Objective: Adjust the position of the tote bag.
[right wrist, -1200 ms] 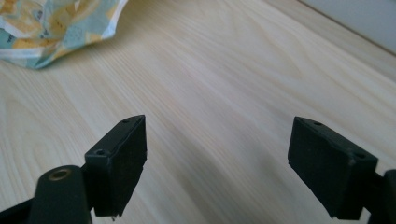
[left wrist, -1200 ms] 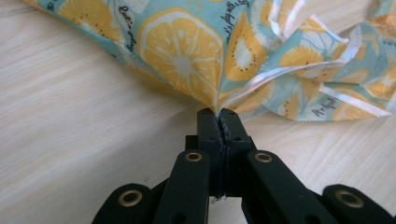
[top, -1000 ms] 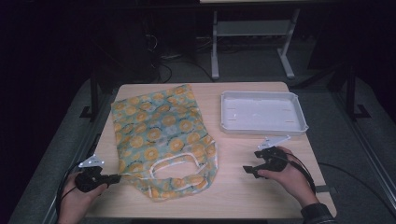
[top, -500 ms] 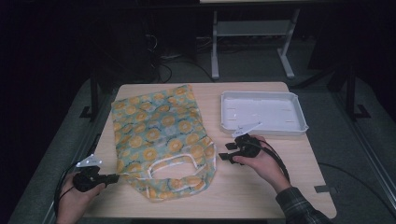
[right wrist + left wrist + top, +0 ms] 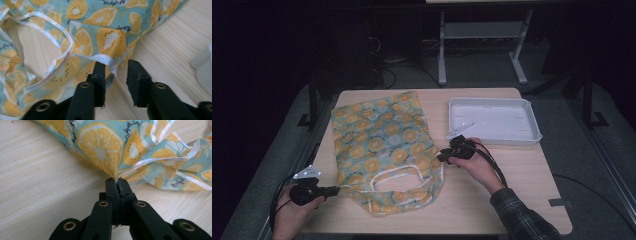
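Left gripper (image 5: 117, 185) clamped on seemingly the fruit-print bag's (image 5: 105, 147) white-trimmed edge.

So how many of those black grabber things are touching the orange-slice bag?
2. The left hand-held gripper pinches the bag at its near left corner; the right hand-held gripper is at its right edge, jaws apart around the white trim.

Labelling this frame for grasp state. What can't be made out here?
- Right gripper: jaws have just been closing at the bag corner; whether the white trim lies between the pads is unclear in the right gripper view, where one jaw covers it.
- Left gripper: shut on the bag's edge; the pinched layers are hidden inside the jaws.
- Tray: contents too pale and small in the high view.
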